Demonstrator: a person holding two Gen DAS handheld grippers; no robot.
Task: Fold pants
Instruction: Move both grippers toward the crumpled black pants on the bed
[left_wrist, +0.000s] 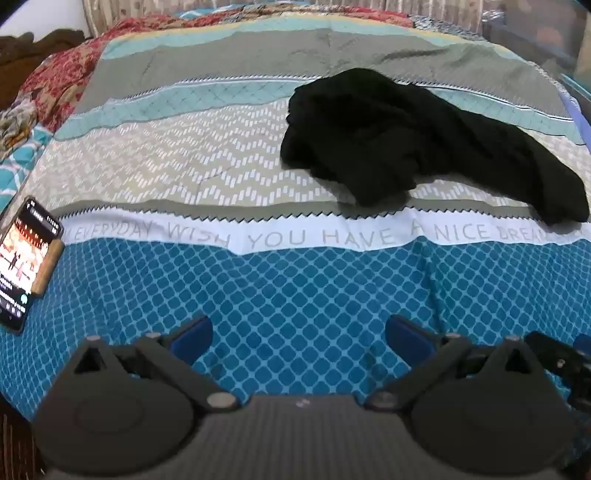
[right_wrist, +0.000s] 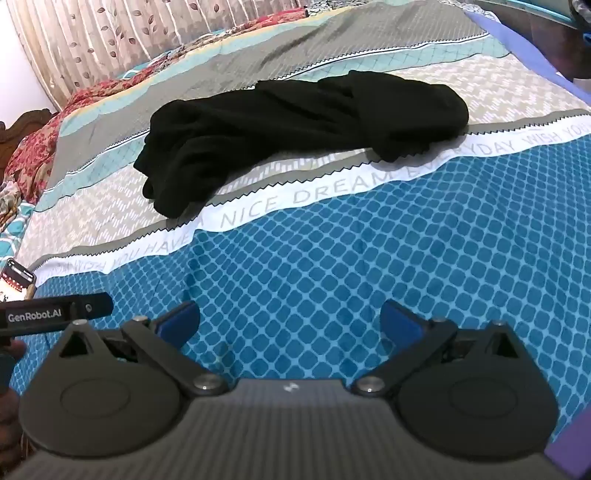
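Black pants (left_wrist: 417, 144) lie crumpled in a heap on the patterned bedspread, right of centre in the left wrist view. They also show in the right wrist view (right_wrist: 295, 125), stretched across the middle of the bed. My left gripper (left_wrist: 299, 339) is open and empty over the blue diamond band, well short of the pants. My right gripper (right_wrist: 290, 325) is open and empty over the same blue band, also apart from the pants. The left gripper's body (right_wrist: 55, 314) shows at the left edge of the right wrist view.
A phone (left_wrist: 26, 266) with a lit screen lies at the bed's left edge; it also shows in the right wrist view (right_wrist: 18, 284). A red floral quilt (left_wrist: 62, 81) is bunched at the far left. Curtains (right_wrist: 110, 40) hang behind the bed. The bedspread (left_wrist: 295, 266) covers the bed.
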